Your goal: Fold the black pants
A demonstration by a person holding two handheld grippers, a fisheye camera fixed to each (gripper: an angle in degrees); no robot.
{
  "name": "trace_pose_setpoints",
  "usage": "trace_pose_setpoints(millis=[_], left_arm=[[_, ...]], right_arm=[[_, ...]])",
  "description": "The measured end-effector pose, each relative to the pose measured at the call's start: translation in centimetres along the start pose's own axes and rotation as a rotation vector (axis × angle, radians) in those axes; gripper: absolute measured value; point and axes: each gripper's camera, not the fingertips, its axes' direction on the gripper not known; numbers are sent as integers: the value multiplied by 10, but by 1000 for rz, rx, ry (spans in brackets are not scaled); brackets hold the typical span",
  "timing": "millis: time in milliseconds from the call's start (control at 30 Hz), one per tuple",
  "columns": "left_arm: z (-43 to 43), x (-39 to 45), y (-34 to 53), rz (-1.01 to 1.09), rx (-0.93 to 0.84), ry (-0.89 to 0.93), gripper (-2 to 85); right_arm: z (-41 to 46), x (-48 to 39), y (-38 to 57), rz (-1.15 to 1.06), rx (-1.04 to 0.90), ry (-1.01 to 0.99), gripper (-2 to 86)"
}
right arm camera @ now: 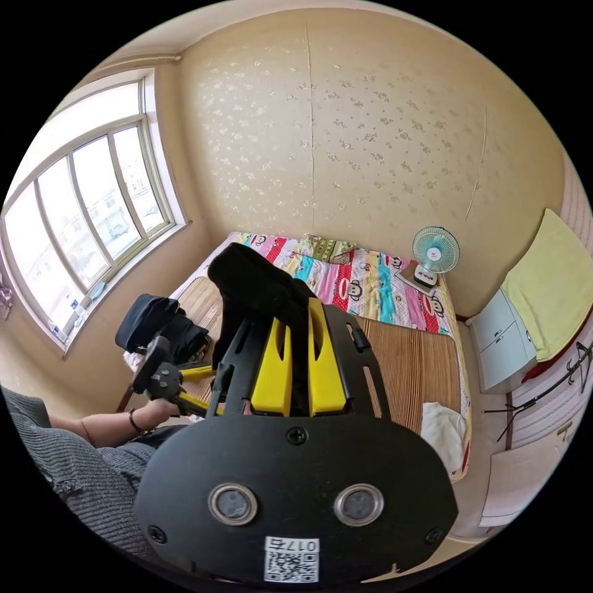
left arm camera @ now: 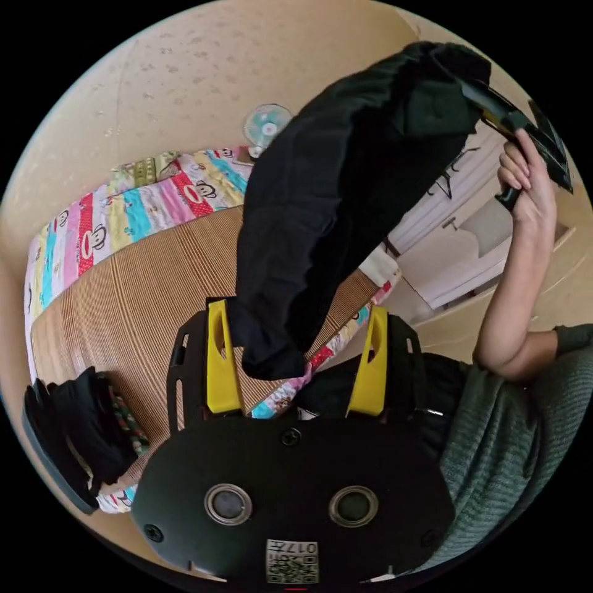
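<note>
— Bed [right arm camera: 395, 358] beneath us: how far are we?

— Barely begun. Our left gripper [left arm camera: 296, 358] gapes, jaws apart around the hem; our right gripper [right arm camera: 299, 364] clamps the black pants [left arm camera: 333, 204], which dangle unfolded above the bed.

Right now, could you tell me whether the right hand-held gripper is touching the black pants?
Touching. In the right gripper view, the right hand-held gripper has its yellow jaws closed together with a bunch of the black pants pinched between them.
</note>
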Motion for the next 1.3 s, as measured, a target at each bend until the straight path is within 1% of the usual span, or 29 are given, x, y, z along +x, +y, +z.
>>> trace_pose_setpoints(millis=[33, 67, 133, 200, 233, 267, 300, 367, 433, 467, 500, 567, 633, 700, 800, 833, 900, 967, 1000, 1033, 1067, 1100, 1167, 1200, 1233, 1267, 1300], left_arm=[[6, 15, -5, 43, -6, -56, 207], [8, 30, -10, 96, 0, -164, 140], [0, 49, -17, 170, 38, -294, 64], [-23, 56, -28, 217, 94, -300, 57], [-47, 53, -37, 220, 140, -231, 53], [-75, 46, -49, 220, 189, -95, 51], [-90, 42, -57, 236, 209, -2, 51], [-143, 39, -95, 357, 240, 364, 50], [-180, 50, -121, 465, 266, 526, 49], [-205, 61, -136, 531, 296, 576, 49], [-218, 66, -141, 560, 310, 589, 49], [-269, 81, -153, 644, 404, 626, 48], [-305, 80, -154, 668, 484, 667, 48], [-338, 74, -151, 666, 557, 670, 48], [-383, 78, -144, 665, 626, 530, 48], [-396, 84, -143, 665, 634, 450, 49], [-408, 96, -147, 657, 609, 325, 50], [-413, 112, -160, 591, 512, 135, 50], [-413, 116, -162, 585, 495, 97, 50], [-411, 123, -168, 570, 473, 19, 50], [-406, 129, -175, 542, 463, -80, 50], [-403, 131, -180, 525, 459, -139, 50], [-385, 131, -217, 450, 429, -403, 49], [-379, 128, -232, 436, 408, -445, 49], [-367, 114, -271, 390, 355, -484, 49], [-354, 92, -317, 313, 311, -506, 51], [-347, 78, -341, 274, 296, -514, 53]], right_arm=[[-4, 2, 0, 1, 3, -4, 54], [-14, 7, -1, 1, 9, -11, 54], [-30, 18, -3, -2, 18, -18, 53], [-58, 44, -8, 17, 50, 26, 50], [-66, 52, -10, 25, 60, 43, 49], [-82, 73, -16, 44, 86, 65, 47], [-100, 96, -23, 69, 129, 71, 44], [-126, 130, -39, 83, 199, 59, 41], [-153, 156, -61, 71, 253, 20, 37], [-173, 165, -75, 41, 289, -8, 35], [-196, 169, -88, -2, 332, -26, 33], [-232, 165, -102, -85, 399, -16, 29], [-265, 160, -112, -185, 445, -29, 27], [-307, 162, -118, -293, 491, -115, 25], [-346, 171, -123, -404, 550, -227, 22], [-352, 173, -126, -418, 557, -235, 22], [-369, 184, -138, -430, 574, -208, 20], [-374, 195, -148, -416, 593, -160, 20], [-373, 204, -157, -405, 593, -139, 21], [-372, 210, -161, -396, 589, -133, 21], [-367, 224, -173, -375, 571, -127, 22], [-360, 241, -187, -353, 541, -125, 23], [-340, 276, -221, -311, 484, -124, 26], [-318, 304, -256, -293, 419, -155, 29], [-303, 320, -277, -279, 374, -175, 32], [-266, 353, -323, -237, 279, -206, 38], [-222, 388, -371, -190, 200, -214, 48]])
